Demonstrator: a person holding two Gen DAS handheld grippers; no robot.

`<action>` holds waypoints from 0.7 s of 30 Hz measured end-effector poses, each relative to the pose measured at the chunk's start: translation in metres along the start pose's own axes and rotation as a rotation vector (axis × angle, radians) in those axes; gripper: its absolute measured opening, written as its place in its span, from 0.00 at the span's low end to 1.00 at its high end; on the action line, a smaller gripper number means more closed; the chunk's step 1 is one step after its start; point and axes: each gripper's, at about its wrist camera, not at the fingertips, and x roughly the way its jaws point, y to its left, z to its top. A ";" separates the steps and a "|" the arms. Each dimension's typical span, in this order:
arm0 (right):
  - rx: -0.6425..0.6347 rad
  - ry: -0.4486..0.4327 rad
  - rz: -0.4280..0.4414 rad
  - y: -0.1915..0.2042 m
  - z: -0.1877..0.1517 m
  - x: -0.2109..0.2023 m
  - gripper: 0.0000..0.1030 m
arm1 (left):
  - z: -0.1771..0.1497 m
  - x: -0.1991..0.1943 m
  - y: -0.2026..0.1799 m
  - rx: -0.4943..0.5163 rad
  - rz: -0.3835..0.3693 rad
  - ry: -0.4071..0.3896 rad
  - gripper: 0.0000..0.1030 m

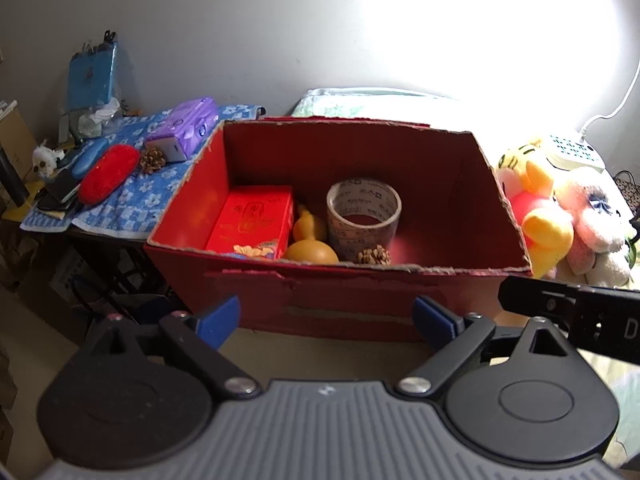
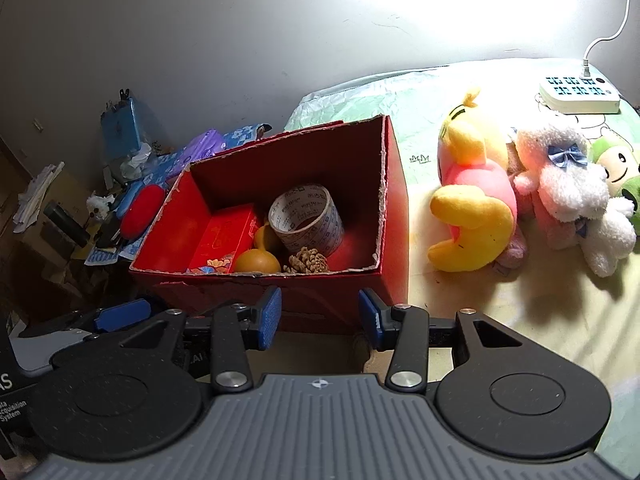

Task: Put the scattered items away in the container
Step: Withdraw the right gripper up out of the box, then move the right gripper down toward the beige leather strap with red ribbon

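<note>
From the left wrist, we hold the left gripper (image 1: 327,322), jaws wide apart and empty, before the red box (image 1: 344,296) containing a tape roll (image 1: 363,212), gourd (image 1: 310,242) and pine cone (image 1: 374,257). From the right wrist, our right gripper (image 2: 320,322) also gapes empty; plush toys (image 2: 520,196) lie on the bed beside the box.

A strong glare was thrown on the pale grey wall (image 1: 240,32) at the upper right in both views, washing it out to white. Dark shadows were cast inside the open red cardboard box (image 2: 394,200). Edges were bent and darkened by fisheye distortion, and slight softness was seen throughout
</note>
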 end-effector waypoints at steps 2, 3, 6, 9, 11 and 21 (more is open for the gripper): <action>0.005 0.010 -0.006 -0.004 -0.005 0.000 0.45 | -0.006 0.000 -0.003 0.009 -0.004 0.008 0.93; 0.009 0.017 -0.008 -0.006 -0.007 0.001 0.45 | -0.010 0.001 -0.004 0.014 -0.007 0.015 0.93; 0.018 0.043 -0.012 -0.013 -0.016 0.003 0.45 | -0.019 0.005 -0.009 0.028 -0.022 0.045 0.93; 0.026 0.070 -0.017 -0.018 -0.024 0.005 0.45 | -0.029 0.010 -0.013 0.049 -0.065 0.079 0.94; 0.030 0.088 -0.025 -0.023 -0.030 0.008 0.48 | -0.038 0.012 -0.018 0.068 -0.101 0.102 0.94; 0.081 0.178 -0.038 -0.042 -0.046 0.025 0.51 | -0.066 0.036 -0.048 0.111 -0.242 0.236 0.95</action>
